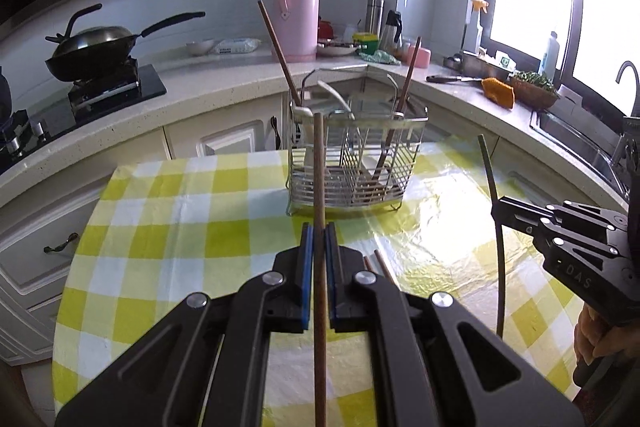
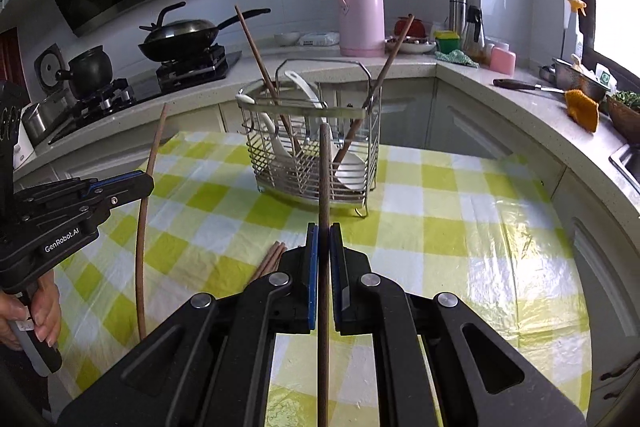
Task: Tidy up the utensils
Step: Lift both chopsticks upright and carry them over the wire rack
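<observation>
carrying chopsticks to the rack looks like the step in hand: the left hand-held gripper point(image 1: 319, 227) is clamped on a brown chopstick point(image 1: 319, 163), the right hand-held gripper point(image 2: 324, 227) on a darker chopstick point(image 2: 325, 171), both sticks upright. the wire rack point(image 2: 312, 163) sits straight ahead of both on the tabletop point(image 2: 440, 227), already holding two chopsticks and white spoons. next move, i'd guess: tips over the rim, then lower. open room between; spare chopsticks point(image 2: 272, 259) lie just below the jaws.
</observation>
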### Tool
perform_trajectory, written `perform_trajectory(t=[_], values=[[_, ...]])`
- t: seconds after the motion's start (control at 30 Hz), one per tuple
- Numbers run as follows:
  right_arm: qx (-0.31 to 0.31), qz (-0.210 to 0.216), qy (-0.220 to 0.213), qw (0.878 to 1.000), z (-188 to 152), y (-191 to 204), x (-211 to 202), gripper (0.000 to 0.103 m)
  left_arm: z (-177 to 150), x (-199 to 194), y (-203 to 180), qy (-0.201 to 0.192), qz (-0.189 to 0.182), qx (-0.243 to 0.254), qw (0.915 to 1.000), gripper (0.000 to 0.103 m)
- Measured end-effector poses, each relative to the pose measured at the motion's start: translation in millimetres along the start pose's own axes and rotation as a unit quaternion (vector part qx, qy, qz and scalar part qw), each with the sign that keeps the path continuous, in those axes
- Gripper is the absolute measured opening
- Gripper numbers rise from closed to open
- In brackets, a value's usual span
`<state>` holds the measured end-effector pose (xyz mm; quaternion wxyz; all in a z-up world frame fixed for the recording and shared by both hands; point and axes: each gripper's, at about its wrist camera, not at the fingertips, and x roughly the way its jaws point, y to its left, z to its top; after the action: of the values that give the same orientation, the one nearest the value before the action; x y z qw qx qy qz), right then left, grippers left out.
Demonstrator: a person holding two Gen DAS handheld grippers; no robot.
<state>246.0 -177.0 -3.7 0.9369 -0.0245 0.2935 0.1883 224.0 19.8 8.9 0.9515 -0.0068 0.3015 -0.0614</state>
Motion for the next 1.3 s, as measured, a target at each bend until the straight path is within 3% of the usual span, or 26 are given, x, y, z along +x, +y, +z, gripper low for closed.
perform_trajectory(t=[0.2,0.53,0.97,1.3], values=[[-0.009,-0.003,-0.034,0.999,14,7,-25,0.007,11,-27,-5,-0.041,0.009,0.009,0.9991,0.006],[-0.005,-0.007,-0.052,0.999,16,7,-38,0.007,10,-40,-8,-0.063,0.008,0.014,0.9979,0.006],[-0.012,-0.014,-0.058,0.998,19,8,-40,0.006,15,-39,-6,-0.064,0.012,0.020,0.9977,0.006],[-0.015,-0.008,-0.083,0.996,60,-3,-48,0.006,63,-51,-13,-0.084,0.000,0.038,0.9957,0.006]])
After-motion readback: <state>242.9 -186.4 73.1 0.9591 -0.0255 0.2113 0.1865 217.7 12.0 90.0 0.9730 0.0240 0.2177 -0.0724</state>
